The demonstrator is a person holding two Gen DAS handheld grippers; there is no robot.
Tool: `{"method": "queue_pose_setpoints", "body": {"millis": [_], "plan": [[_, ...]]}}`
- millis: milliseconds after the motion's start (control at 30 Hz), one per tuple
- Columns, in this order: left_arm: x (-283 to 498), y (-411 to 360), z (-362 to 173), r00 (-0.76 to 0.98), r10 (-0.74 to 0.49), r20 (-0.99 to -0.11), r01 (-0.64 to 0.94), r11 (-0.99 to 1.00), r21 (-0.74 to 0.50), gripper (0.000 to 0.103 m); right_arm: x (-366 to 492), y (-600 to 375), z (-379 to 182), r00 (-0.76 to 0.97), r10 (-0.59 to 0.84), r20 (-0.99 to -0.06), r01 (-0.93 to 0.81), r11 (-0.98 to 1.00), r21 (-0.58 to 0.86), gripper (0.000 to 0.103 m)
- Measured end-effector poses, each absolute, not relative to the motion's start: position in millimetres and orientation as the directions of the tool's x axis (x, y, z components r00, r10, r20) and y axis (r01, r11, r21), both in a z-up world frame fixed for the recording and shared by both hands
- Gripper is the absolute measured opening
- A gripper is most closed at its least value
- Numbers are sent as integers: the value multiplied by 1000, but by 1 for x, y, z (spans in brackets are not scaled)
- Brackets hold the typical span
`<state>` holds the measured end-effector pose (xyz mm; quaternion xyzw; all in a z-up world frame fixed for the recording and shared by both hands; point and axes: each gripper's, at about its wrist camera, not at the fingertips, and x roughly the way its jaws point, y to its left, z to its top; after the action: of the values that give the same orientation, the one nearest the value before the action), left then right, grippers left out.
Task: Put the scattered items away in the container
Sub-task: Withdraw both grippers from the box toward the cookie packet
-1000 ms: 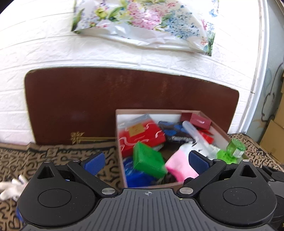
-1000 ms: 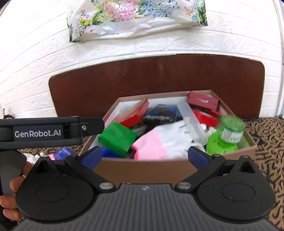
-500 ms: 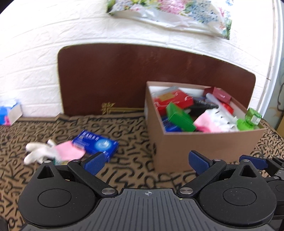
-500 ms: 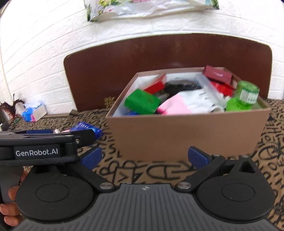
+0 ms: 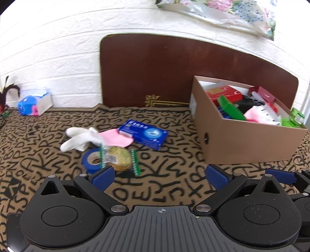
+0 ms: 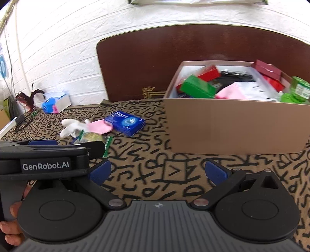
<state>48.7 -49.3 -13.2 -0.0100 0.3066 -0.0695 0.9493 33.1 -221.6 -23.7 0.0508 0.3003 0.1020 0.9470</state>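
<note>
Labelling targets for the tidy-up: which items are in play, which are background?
In play: brown cardboard box, blue flat carton, white-and-pink glove, blue tape roll, wrapped round pastry.

Background: tissue pack, dark wooden board, floral bag.

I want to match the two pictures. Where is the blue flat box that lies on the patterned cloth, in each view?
Left wrist view: blue flat box lies at centre, left of the cardboard container, touching the pink cloth.
Right wrist view: blue flat box lies left of centre, again left of the container.
Shared landmark: the gold ornament on the brown board.
</note>
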Motion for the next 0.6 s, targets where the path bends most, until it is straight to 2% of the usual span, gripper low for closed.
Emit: {"method": "queue_pose_setpoints", "body": {"millis": [433,600], "plan": [[53,-6,-32,785,-112,-609,71,993,-91,103,45,-182,-33,756,244,-608,-220,969,115,103],[59,21,-49,761,-74,-644,12,995,-101,103,52,-168,-43,711,319,-626,-295,944,146,103]]}}
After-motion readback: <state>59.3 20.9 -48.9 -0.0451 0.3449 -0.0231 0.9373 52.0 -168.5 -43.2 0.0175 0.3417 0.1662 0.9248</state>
